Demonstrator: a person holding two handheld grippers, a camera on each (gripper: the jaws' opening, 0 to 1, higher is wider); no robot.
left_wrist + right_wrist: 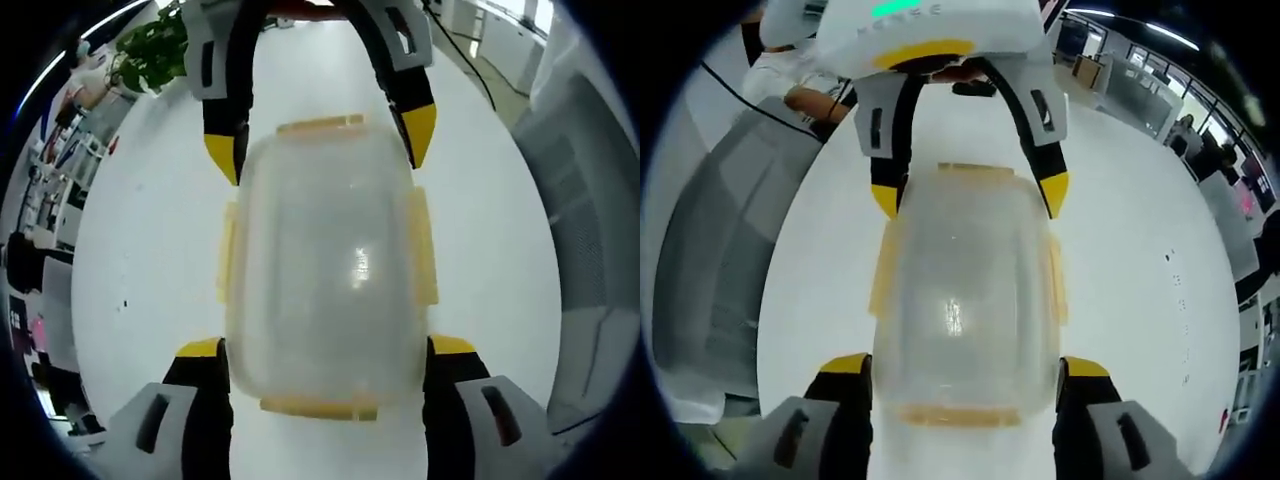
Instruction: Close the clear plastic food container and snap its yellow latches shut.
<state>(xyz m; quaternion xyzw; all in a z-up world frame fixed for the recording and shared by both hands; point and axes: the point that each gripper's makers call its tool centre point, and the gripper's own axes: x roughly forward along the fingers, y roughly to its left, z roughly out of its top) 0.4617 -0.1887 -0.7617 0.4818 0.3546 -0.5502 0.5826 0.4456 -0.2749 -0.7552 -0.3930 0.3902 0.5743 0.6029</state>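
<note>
White counter [150,300]: broad bare surface round all sides of the container, edge curving far off. Clear plastic food container [325,265], lid on, yellow latches [425,250] splayed outward, lies mid-counter between both grippers; potted plant [155,50] in the left gripper view, seated people [1215,150] in the right gripper view. Left gripper [325,350] and right gripper [965,365]: jaws wide apart, straddling opposite ends of the container, contact unclear.

A white round table [150,250] carries the scene, its top glossy and bare toward the rim. Beyond its far-left edge in the left gripper view stands a leafy green plant [155,50], with cluttered shelving [55,150] further left. A grey upholstered chair [720,260] sits against the table's left edge in the right gripper view — behind it, glass office partitions [1130,70] under strip ceiling lights [1170,35].
</note>
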